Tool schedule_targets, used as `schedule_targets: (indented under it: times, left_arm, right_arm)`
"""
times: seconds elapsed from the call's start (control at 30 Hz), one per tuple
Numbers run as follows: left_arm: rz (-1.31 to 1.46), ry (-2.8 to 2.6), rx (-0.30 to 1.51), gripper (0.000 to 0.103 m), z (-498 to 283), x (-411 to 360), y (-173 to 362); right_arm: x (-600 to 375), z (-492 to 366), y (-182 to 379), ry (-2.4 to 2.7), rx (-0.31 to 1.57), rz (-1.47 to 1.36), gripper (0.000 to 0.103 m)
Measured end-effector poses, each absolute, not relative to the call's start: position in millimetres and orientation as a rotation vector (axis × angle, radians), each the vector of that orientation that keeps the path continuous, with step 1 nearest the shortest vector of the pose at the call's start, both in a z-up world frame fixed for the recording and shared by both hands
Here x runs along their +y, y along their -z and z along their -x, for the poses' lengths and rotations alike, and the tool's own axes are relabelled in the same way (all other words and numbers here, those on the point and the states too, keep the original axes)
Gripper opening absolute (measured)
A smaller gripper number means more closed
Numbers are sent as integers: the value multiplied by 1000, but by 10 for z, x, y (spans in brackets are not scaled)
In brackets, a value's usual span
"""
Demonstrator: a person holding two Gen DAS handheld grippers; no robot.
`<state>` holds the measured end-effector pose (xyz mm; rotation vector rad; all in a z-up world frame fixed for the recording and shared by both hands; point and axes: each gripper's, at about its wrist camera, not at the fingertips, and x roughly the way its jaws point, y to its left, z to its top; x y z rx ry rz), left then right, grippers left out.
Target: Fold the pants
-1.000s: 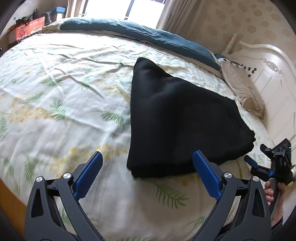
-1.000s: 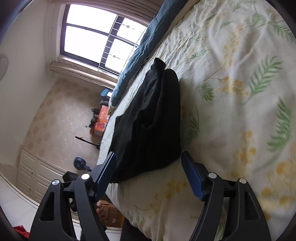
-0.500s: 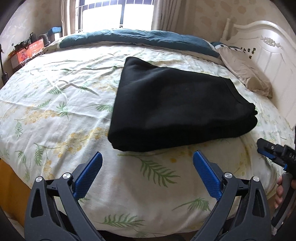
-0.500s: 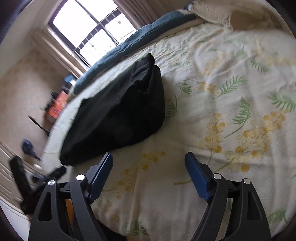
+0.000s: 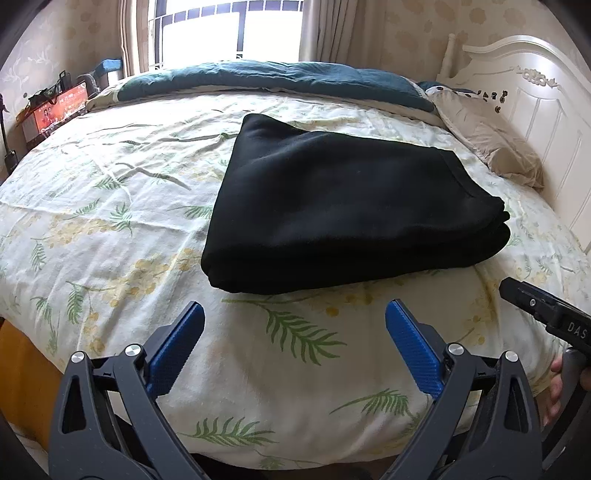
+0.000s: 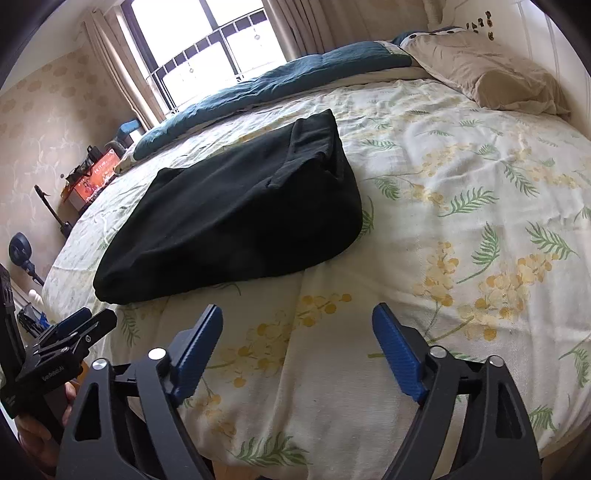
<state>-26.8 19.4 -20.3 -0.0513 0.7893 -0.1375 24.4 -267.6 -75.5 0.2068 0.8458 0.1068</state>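
The black pants (image 5: 343, 206) lie folded into a thick, layered rectangle on the bed's floral sheet (image 5: 110, 206), toward the near edge of the mattress and roughly midway along it. Their rounded fold faces the near edge; the stacked layers show at the end toward the white headboard (image 5: 535, 110).

The left gripper (image 5: 293, 345) hangs just off the near edge of the bed, its blue-padded fingers (image 5: 177, 347) spread wide with nothing between them, apart from the pants. The right gripper (image 6: 297, 349) is likewise released, jaws wide and empty, over the near edge of the sheet and clear of the fabric. Each gripper also appears at the margin of the other's view, with a bit of the person's hand on its handle.

A teal duvet (image 5: 273, 79) is bunched along the far edge of the bed under the window (image 5: 229, 29). A beige pillow (image 5: 487, 144) rests at the headboard end. An orange box (image 5: 55, 109) stands beside the far left corner of the bed.
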Motion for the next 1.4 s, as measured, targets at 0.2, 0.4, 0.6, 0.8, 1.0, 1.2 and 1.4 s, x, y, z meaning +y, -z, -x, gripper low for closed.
schedule_targets:
  times: [0.2,0.4,0.6,0.8,1.0,1.2,1.4]
  left_arm:
    - [65,128,781,98,267,211,211]
    - [82,133,778,98,280,236,213]
    - [85,131,781,98,277,243,214]
    - [87,124,781,98,282,252,217]
    - [71,113,782,98,281,240,193]
    - [55,97,789,98,267,214,180]
    - [57,88,808,98,242,219,201]
  right_arm:
    - [-2642,-242,755,-106,843,-186,83]
    - [-2621,-246,773,-103,853,-183,84]
    - [-2602,-247,786,-102,861,-174,84]
    - [-2591,-240,784,-102,861,-174,84]
    - [-2572,-232,788,-104,865,-175,84]
    - [-2550,-223,799,-108,870,-171,84]
    - [-2553,-223,810,-109,874,-175,84]
